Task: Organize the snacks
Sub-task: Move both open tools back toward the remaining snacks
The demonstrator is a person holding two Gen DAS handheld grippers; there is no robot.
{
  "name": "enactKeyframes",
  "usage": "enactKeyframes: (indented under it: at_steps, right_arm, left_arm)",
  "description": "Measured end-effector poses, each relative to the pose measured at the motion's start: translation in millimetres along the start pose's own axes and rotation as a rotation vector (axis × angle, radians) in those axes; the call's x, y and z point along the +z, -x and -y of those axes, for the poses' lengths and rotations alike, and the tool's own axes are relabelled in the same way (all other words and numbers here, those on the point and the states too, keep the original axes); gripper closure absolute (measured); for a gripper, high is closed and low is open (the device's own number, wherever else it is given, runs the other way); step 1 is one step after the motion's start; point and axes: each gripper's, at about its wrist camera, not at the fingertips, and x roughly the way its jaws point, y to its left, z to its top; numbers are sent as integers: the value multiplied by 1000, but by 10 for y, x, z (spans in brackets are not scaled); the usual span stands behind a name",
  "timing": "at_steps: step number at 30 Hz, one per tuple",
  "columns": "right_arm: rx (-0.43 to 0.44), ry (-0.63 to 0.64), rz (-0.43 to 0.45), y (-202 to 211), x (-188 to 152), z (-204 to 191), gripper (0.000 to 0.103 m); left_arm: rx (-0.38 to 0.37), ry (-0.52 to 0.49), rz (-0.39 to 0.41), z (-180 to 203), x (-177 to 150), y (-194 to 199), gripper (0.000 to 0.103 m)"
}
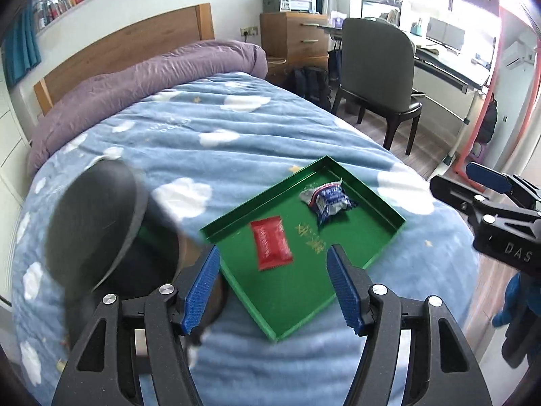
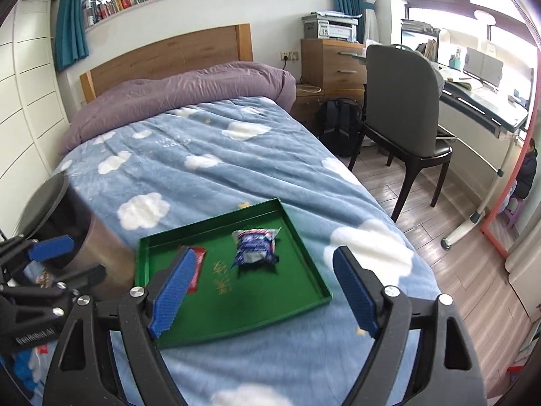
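On green tray (image 2: 306, 264), 2 snacks (image 2: 255, 245), ahead of spread fingers (image 2: 175, 287)

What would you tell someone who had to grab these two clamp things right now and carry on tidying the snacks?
Left gripper: open, empty, above the near edge of the green tray.
Right gripper: open, empty, above the tray's near side.
The tray lies on the cloud-print blanket. In it: a red snack packet lying flat and a blue-and-white wrapped snack, apart from each other.
A dark round container stands just left of the tray; its contents are too blurred to tell.
Done: two snacks in the tray. Left: unclear whether more remain.
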Motion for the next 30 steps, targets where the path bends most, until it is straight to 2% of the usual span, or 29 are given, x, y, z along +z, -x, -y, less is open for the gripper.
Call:
enactKeyframes:
  at_steps: [4, 9, 12, 23, 30]
  right_arm:
    - [42, 7, 34, 423, -109, -209, 0]
    - [84, 22, 69, 849, -254, -547, 0]
    - [134, 31, 70, 1000, -383, -783, 0]
    - [246, 102, 34, 1277, -836, -1601, 0]
    - [298, 157, -7, 1202, -1072, -2148, 0]
  left_arm:
    - [27, 8, 27, -211, -246, 401, 43]
    - [67, 86, 52, -621, -602, 858, 43]
    - [87, 165, 67, -938, -842, 1105, 43]
    - [205, 343, 90, -1807, -1824, 1657, 43]
    - [291, 419, 57, -2347, -2386, 1701, 43]
